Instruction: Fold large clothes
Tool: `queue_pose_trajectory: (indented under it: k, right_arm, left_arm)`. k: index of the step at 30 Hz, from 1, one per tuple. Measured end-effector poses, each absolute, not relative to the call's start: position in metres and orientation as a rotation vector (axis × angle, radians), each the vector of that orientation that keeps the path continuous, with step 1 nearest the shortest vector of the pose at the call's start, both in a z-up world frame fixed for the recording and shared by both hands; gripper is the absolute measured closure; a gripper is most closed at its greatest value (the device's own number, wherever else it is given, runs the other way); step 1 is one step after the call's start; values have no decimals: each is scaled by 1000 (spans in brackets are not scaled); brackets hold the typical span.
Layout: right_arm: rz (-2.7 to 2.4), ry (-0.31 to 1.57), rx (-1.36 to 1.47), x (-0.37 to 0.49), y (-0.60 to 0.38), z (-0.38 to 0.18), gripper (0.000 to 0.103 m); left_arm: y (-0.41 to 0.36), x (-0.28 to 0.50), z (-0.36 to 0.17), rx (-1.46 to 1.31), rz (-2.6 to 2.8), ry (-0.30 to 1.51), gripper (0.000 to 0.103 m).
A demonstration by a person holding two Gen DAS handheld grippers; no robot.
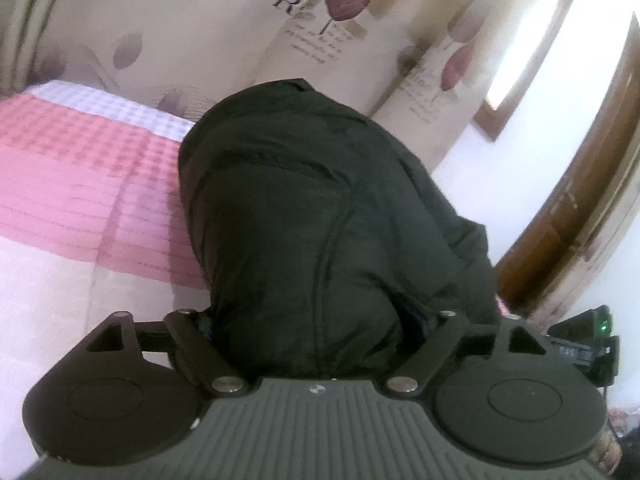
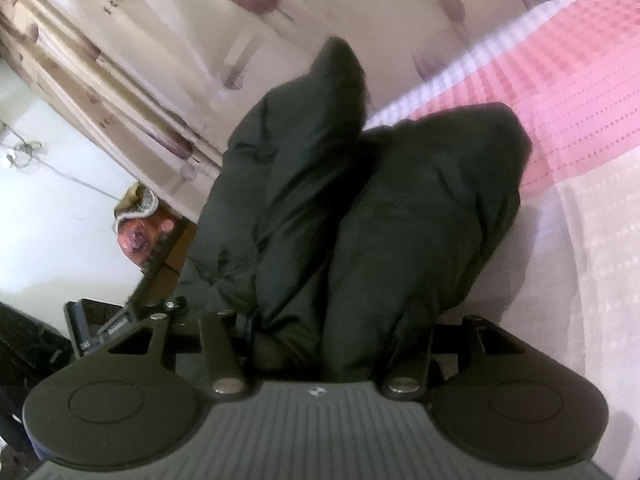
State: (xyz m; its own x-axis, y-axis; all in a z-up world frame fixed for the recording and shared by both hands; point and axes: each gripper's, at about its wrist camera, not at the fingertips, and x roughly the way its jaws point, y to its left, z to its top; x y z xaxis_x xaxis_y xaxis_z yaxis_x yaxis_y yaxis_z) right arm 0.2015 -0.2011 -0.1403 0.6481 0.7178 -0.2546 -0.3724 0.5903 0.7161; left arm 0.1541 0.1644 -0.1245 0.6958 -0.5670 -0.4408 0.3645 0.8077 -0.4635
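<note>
Bedroom: pink-and-white checked bedspread (image 1: pixel 80 168), flowered curtain (image 1: pixel 168 20) across the top of both views. Dark padded jacket (image 1: pixel 320 200) bunched at frame centre, lying on the bed and running into both tools. Left gripper (image 1: pixel 320 344): jaws wide, jacket bulk between them; fingertips hidden, so grip cannot be told. Right gripper (image 2: pixel 332 344): partly open, two jacket folds (image 2: pixel 420 220) filling the gap; grip likewise unclear. Likely setting a fold down: lower both ends level, keep edges aligned, release only once cloth rests flat.
</note>
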Motion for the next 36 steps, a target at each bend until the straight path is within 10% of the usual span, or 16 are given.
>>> queue_pose_trajectory:
  k: [7,36]
  right_arm:
    - [633,584,576,210,-198,-161,23]
    - [405,287,441,106,-203,-112,9]
  left_arm:
    - [167,133,-122,-295,-411,495,0]
    - [113,32,-95,63,-11,196,0]
